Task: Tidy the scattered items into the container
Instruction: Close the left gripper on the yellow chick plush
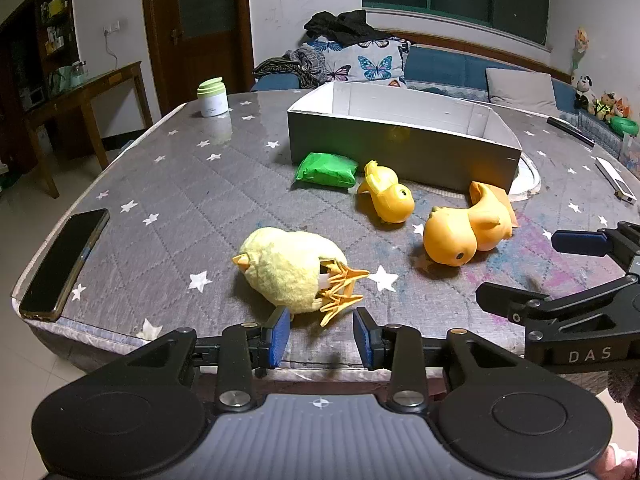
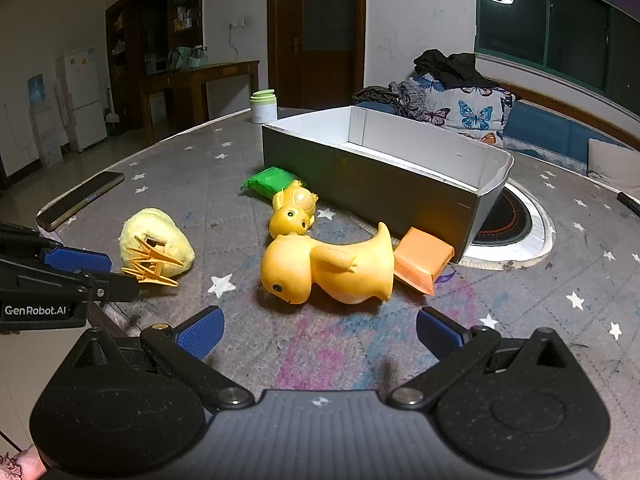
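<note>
A fluffy yellow chick toy (image 1: pixel 290 270) (image 2: pixel 154 242) lies on its side with orange feet toward me. My left gripper (image 1: pixel 320 334) is open and empty, just in front of its feet. A large orange rubber duck (image 1: pixel 464 234) (image 2: pixel 324 270) lies on its side. My right gripper (image 2: pixel 320 334) is open and empty, just short of it. A small yellow duck (image 1: pixel 388 196) (image 2: pixel 292 212), a green packet (image 1: pixel 326 170) (image 2: pixel 272 182) and an orange packet (image 2: pixel 422 264) lie by the grey open box (image 1: pixel 400 140) (image 2: pixel 380 184).
A phone (image 1: pixel 64 264) (image 2: pixel 80 200) lies at the table's left edge. A green-lidded jar (image 1: pixel 212 98) (image 2: pixel 264 106) stands at the far left corner. A round hob plate (image 2: pixel 512 224) sits behind the box. A white remote (image 1: pixel 614 180) lies at the right.
</note>
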